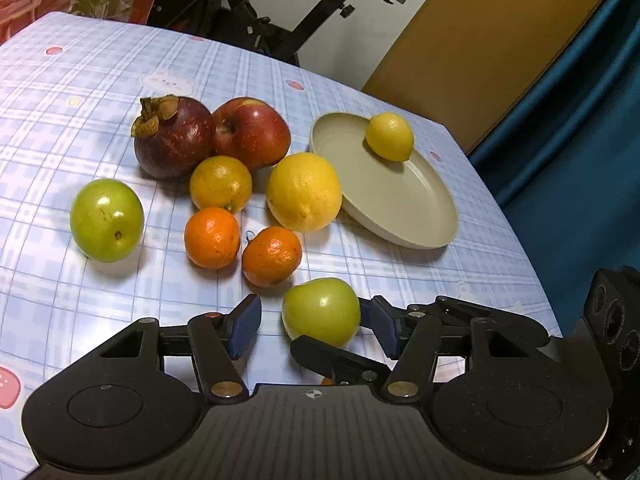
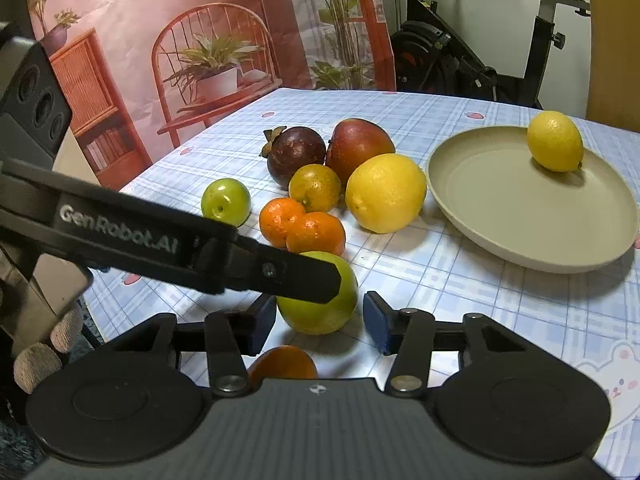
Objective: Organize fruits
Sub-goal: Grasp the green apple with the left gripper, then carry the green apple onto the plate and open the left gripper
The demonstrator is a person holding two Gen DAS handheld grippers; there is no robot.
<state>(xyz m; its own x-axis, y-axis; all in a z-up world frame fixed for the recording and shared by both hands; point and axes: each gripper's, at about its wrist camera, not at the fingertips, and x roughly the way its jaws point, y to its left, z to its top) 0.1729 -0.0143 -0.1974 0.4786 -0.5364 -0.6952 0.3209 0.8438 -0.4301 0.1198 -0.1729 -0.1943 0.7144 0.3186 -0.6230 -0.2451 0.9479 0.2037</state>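
Straddling a green fruit (image 2: 320, 300), the right gripper (image 2: 320, 322) stands released, its blue pads (image 2: 376, 326) apart on either side of the fruit with a gap showing at the right pad; contact at the left pad cannot be told; the left gripper (image 1: 312, 326) is likewise spread wide, the same green fruit (image 1: 321, 310) lying between its pads, nearer the right one; one black finger of the left gripper crosses over the fruit in the right wrist view; an orange fruit (image 2: 282, 362) lies just behind the right gripper's fingers, partly hidden; beyond, two mandarins (image 1: 212, 237) sit side by side, touching in the right wrist view; behind them a small yellow-orange citrus (image 1: 221, 184) and a large lemon (image 1: 304, 191), the lemon just beside the plate (image 1: 420, 216); a second green fruit (image 1: 107, 219) rests apart to the left; a mangosteen (image 1: 174, 142) and a red apple (image 1: 252, 132) touch at the back; a small lemon (image 1: 389, 137) lies on the plate's far rim; all rest on a checked tablecloth (image 1: 80, 80).
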